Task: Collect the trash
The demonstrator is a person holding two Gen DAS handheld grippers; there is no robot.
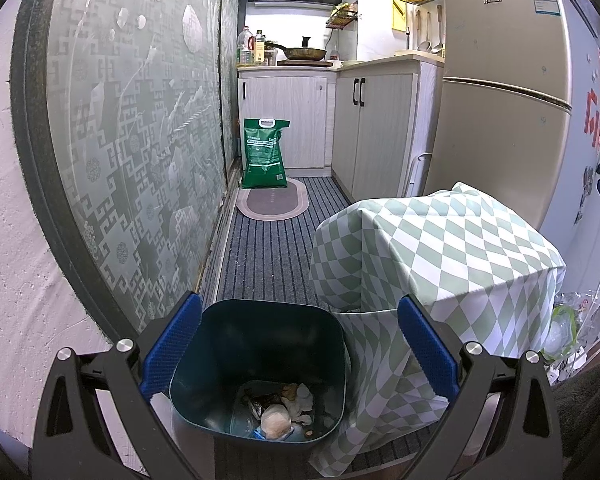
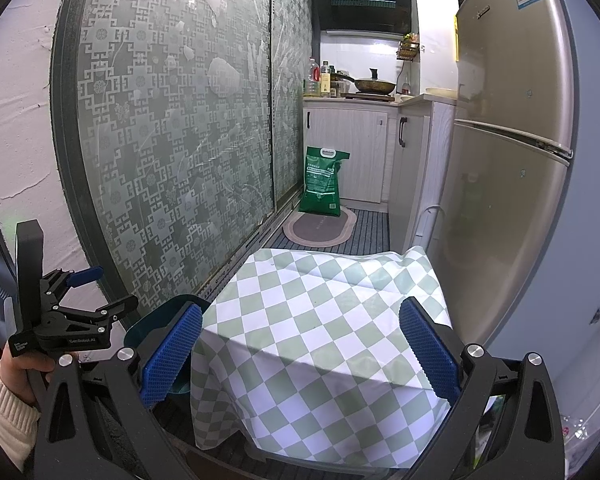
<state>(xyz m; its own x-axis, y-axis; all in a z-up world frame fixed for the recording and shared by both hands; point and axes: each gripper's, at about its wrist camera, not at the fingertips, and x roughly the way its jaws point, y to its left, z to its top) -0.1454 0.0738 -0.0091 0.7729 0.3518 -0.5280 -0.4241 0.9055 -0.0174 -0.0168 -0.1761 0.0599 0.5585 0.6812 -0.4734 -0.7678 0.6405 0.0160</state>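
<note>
1. Trash point(image 1: 284, 412) lies crumpled at the bottom of the dark bin point(image 1: 260, 320), below the left hand-held gripper point(image 1: 300, 356); its fingers stand apart, empty; individual pieces are hard to make out.
2. Right hand-held gripper point(image 2: 300, 356), also spread wide and empty, hovers over the checkered cloth point(image 2: 320, 320); the cloth hides whatever it covers; the bin's rim shows only partly behind the left finger.

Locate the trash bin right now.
Left wrist view, bottom centre: the trash bin stands on the floor between the glass door and the checkered cloth.
</note>
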